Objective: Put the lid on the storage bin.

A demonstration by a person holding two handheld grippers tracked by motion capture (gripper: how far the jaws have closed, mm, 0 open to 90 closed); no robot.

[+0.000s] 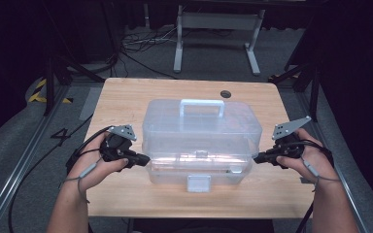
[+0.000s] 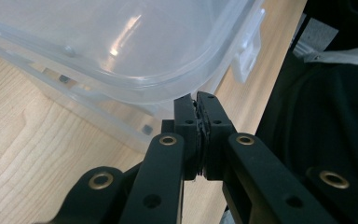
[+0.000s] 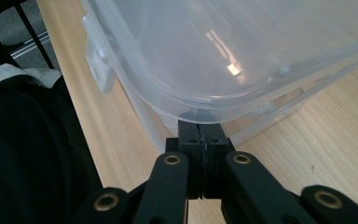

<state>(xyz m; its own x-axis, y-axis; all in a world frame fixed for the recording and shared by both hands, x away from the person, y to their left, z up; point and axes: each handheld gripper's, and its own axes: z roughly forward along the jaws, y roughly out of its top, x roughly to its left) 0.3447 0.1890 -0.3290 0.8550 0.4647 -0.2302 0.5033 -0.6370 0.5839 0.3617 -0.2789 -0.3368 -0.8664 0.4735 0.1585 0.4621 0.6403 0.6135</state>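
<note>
High view: left tongs and right tongs sat at the two short ends of a clear plastic storage box, tips level with the seam under its lid, one on each side. In the left gripper view the left tongs were closed, pads together, nothing between them, tip touching or just short of the lid rim. In the right gripper view the right tongs were closed likewise and empty, tip up under the lid's overhanging lip; contact could not be confirmed.

Box stood at the middle of the wooden bench, lid down, front latch on the near side, carry handle on top toward the far side. Faint reddish items showed through the wall at far right; not identifiable.

Judgement on handling: thin moulded plastic, so probably light, and the walls and lid likely to flex under a pinch. Surface glossy and smooth; closed tips could skate off it. Best purchase looked to be the lip under the lid at both ends for a two-sided lift or pry, or the handle for a single carry. The latch probably had to be released before the lid would come free. Uneven lifting risked tilting the contents.
</note>
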